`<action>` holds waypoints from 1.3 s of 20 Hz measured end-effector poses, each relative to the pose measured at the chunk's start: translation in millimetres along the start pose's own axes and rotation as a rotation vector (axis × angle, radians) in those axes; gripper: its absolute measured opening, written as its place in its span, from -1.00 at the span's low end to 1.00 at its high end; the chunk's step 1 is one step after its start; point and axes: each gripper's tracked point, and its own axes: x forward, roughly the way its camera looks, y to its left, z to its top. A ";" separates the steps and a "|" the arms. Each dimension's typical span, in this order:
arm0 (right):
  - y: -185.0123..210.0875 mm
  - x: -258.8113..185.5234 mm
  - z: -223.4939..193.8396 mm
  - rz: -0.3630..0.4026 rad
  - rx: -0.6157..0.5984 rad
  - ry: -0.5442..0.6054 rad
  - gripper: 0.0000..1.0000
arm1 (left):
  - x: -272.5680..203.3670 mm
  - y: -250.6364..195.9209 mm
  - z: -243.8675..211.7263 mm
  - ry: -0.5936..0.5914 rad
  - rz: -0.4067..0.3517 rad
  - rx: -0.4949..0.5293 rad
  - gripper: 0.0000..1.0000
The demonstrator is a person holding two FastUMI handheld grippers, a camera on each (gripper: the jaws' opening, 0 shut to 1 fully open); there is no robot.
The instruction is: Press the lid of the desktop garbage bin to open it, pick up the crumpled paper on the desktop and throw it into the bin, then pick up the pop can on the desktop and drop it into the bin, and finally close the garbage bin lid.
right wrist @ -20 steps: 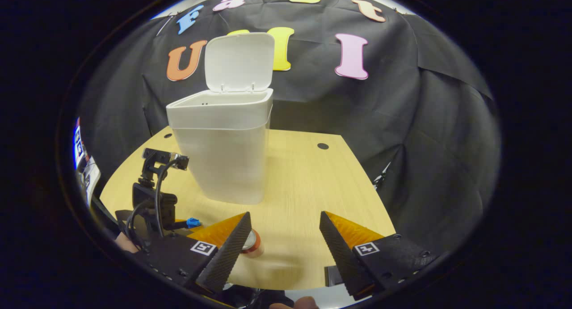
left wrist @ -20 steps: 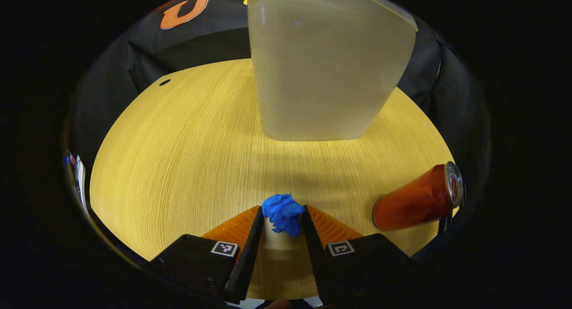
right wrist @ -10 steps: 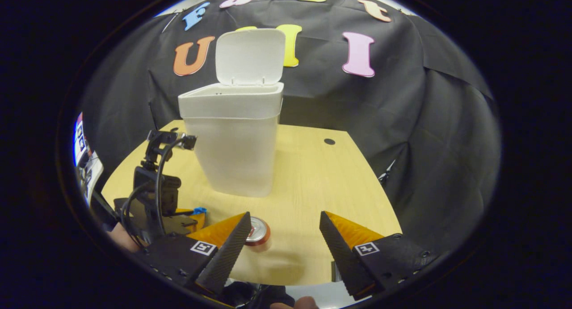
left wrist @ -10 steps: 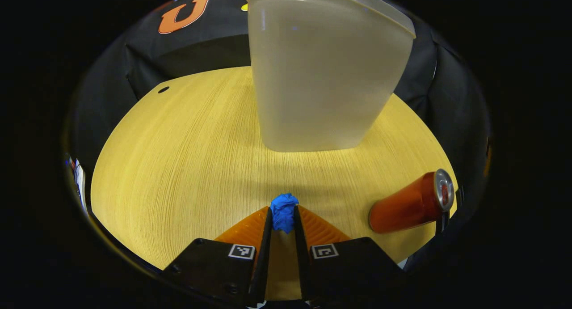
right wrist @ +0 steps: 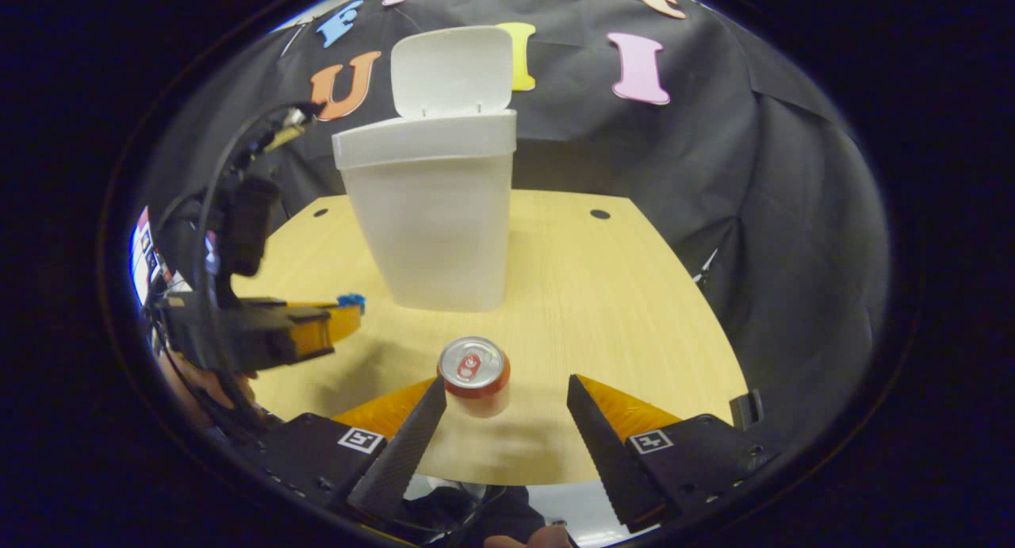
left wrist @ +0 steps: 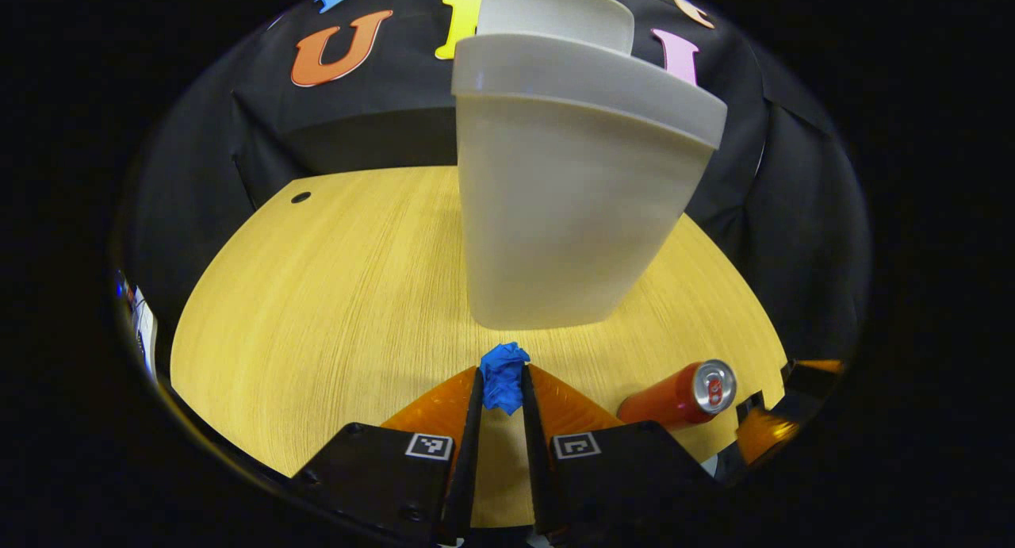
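We note the left gripper (left wrist: 501, 389) closed tight on the crumpled paper (left wrist: 503, 376), a small blue wad pinched between both fingertips and held clear of the desktop (left wrist: 333, 294). In the right gripper view the same gripper (right wrist: 337, 314) sits out at the left, raised above the wood, with the blue paper (right wrist: 350, 300) showing at its tip and a black cable looping up behind it.

We see the garbage bin (left wrist: 571, 207) standing upright on the desktop straight ahead of the left gripper, its lid (left wrist: 555, 13) swung up and back. In the right gripper view the bin (right wrist: 432, 215) stands at the middle of the desktop (right wrist: 603, 294), lid (right wrist: 452, 70) upright against the booth wall.

The pop can (right wrist: 473, 371) stands upright on the desktop, near the front edge, on our side of the bin and well apart from it. The right gripper (right wrist: 505, 389) is spread wide and holds nothing; the can sits just ahead of its left finger, not between the two. In the left gripper view the can (left wrist: 678, 393) shows off to the right.
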 end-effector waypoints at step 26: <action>31.0 94.6 -44.8 0.056 0.023 0.179 0.85 | -64.0 12.2 87.9 -0.199 0.013 0.013 -0.36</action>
